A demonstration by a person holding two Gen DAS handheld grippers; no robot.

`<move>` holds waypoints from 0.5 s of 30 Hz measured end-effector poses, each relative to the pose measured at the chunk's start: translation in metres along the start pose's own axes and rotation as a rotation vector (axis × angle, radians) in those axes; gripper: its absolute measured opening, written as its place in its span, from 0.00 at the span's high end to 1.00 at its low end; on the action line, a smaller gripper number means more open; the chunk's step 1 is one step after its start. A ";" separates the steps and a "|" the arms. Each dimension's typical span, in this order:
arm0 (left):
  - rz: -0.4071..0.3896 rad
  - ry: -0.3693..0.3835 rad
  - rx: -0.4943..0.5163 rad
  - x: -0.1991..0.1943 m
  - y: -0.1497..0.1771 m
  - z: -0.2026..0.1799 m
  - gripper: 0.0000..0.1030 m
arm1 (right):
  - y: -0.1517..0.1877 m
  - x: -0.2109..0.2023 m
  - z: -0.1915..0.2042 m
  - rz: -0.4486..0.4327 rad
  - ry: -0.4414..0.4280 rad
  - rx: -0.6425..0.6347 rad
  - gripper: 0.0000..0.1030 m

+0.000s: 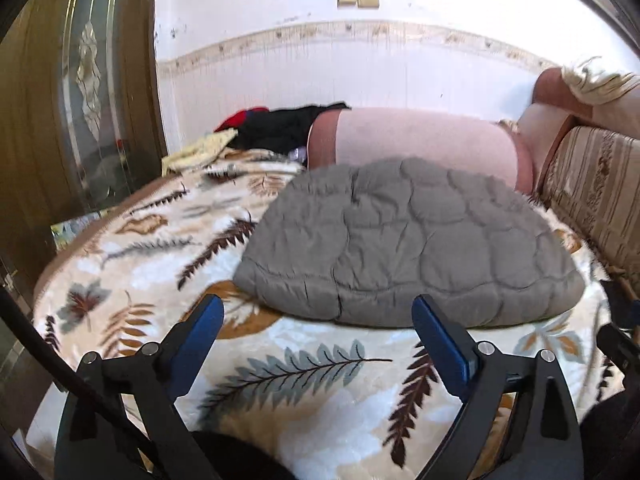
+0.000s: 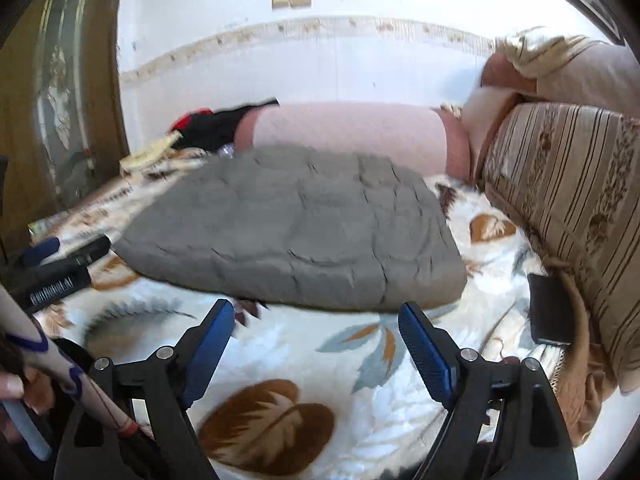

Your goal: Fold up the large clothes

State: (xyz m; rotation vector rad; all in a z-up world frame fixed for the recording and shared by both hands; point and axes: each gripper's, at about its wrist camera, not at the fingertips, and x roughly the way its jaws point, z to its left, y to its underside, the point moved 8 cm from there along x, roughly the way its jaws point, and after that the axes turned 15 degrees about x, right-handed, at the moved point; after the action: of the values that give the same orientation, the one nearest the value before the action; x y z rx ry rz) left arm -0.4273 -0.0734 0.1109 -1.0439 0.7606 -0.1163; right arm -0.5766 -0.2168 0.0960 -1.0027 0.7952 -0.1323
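Both blue-padded claws, left [image 1: 318, 316] and right [image 2: 316, 320], gape wide and empty just short of the folded grey quilted jacket's [image 1: 404, 240] near edge on the leaf-print bed blanket [image 1: 304, 396].

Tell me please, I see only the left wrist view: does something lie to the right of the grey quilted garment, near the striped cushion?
Observer: Yes. A black flat object lies on the leaf-patterned blanket beside the striped cushion, apart from the grey quilted garment.
Operator: Is the right hand-held gripper holding something?
Observer: No. The right hand-held gripper is open, with nothing between its fingers, just short of the garment's near edge.
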 end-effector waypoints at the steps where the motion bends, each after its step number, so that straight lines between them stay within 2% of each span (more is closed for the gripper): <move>1: -0.014 0.003 0.007 -0.013 -0.006 0.002 0.01 | -0.006 -0.007 0.004 -0.005 -0.006 0.005 0.09; 3: -0.037 -0.020 0.025 -0.028 -0.016 0.005 0.00 | -0.018 -0.025 0.012 -0.031 0.005 0.009 0.06; 6: -0.068 -0.113 0.063 -0.050 -0.028 0.016 0.00 | -0.027 -0.046 0.022 -0.081 0.003 0.021 0.01; 11: -0.060 -0.066 0.055 -0.055 -0.027 0.018 0.00 | -0.023 -0.054 0.024 -0.110 0.034 0.037 0.01; 14: -0.038 -0.099 0.065 -0.053 -0.021 0.020 0.00 | -0.020 -0.051 0.021 -0.109 0.055 0.035 0.01; 15: -0.005 -0.109 0.068 -0.050 -0.017 0.020 0.00 | -0.019 -0.050 0.020 -0.106 0.059 0.037 0.01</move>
State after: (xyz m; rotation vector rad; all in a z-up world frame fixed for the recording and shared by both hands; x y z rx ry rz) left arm -0.4476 -0.0456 0.1560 -0.9791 0.6512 -0.0881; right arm -0.5948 -0.1910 0.1442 -1.0094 0.7904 -0.2678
